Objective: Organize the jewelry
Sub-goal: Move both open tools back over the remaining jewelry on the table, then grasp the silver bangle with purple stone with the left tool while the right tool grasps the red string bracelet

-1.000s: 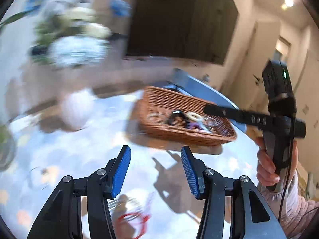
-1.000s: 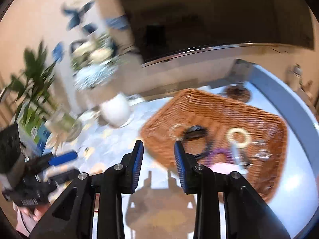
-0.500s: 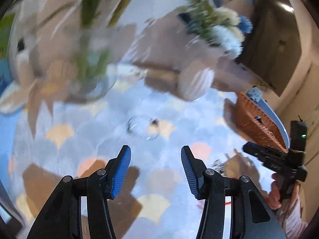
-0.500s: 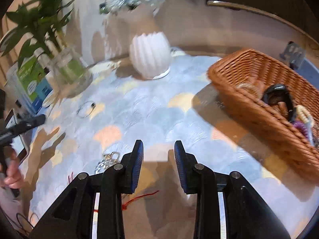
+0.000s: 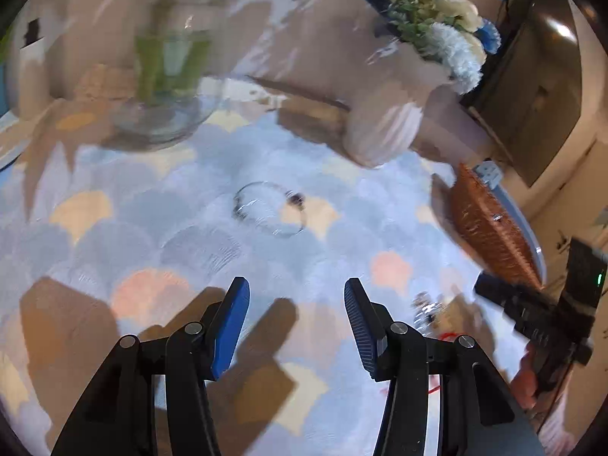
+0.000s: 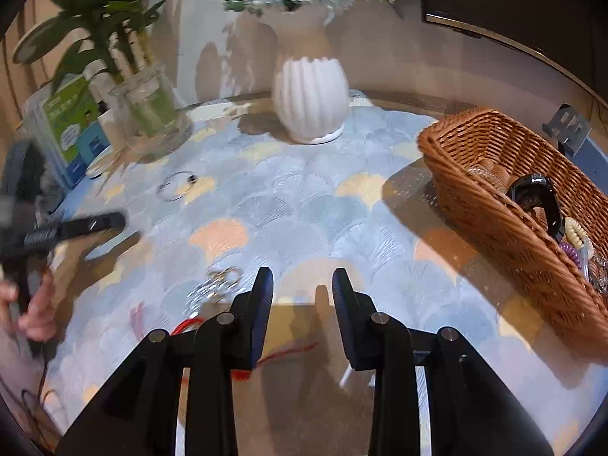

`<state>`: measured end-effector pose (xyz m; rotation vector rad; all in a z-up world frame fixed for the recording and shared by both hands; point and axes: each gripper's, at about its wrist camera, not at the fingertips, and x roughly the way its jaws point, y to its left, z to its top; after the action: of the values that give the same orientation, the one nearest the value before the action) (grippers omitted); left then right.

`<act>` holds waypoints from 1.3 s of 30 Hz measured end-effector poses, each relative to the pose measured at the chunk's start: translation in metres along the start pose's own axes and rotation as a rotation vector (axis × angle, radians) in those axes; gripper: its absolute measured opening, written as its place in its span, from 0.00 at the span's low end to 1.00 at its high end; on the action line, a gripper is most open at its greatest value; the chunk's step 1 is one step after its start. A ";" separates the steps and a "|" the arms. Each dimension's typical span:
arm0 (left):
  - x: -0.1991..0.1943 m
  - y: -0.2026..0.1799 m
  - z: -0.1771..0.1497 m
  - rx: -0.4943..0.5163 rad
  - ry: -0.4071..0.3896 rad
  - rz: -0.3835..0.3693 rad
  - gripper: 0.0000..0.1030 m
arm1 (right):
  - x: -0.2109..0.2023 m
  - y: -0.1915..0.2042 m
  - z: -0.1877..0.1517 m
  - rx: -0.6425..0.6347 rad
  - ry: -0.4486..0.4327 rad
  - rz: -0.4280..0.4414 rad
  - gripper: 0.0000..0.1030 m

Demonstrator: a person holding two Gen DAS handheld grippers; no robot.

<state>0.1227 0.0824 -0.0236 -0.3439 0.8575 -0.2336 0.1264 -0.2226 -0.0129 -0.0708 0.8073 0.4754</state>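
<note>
Scallop-patterned tablecloth (image 6: 304, 205) carries a thin wire bangle (image 5: 268, 209) and woven wicker basket (image 6: 505, 205); both hand-held grippers gape, empty.

A thin silver bangle (image 5: 270, 209) lies flat on the worktop (image 6: 288, 205). A sparkly silver chain (image 6: 212, 288) and red cord (image 6: 288, 351) lie nearer. The wicker basket (image 6: 490, 205) holds more jewelry.

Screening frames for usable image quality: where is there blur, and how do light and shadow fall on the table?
Left wrist view: motion smear on the clear glass vase and ribbed white vase; thin silver bangle soft. Right wrist view: sharper, only the left tool blurred; hard shadow beside the brown wicker basket.
</note>
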 end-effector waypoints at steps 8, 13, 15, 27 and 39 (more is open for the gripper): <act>0.054 -0.011 0.050 -0.055 0.053 -0.015 0.52 | -0.028 0.016 -0.039 0.019 0.095 0.119 0.34; 0.085 -0.027 0.054 0.007 0.046 0.112 0.51 | -0.024 0.010 -0.067 0.102 0.152 0.175 0.34; 0.087 -0.033 0.051 0.041 0.025 0.139 0.51 | -0.025 0.011 -0.067 0.103 0.152 0.170 0.34; 0.082 -0.024 0.048 0.028 0.014 0.075 0.51 | 0.009 0.040 -0.035 0.131 0.143 0.078 0.34; 0.095 -0.045 0.049 0.137 0.028 0.196 0.51 | 0.019 0.057 -0.030 0.045 0.093 -0.107 0.17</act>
<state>0.2178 0.0190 -0.0431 -0.1275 0.8919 -0.1142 0.0926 -0.1718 -0.0400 -0.0947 0.9008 0.3546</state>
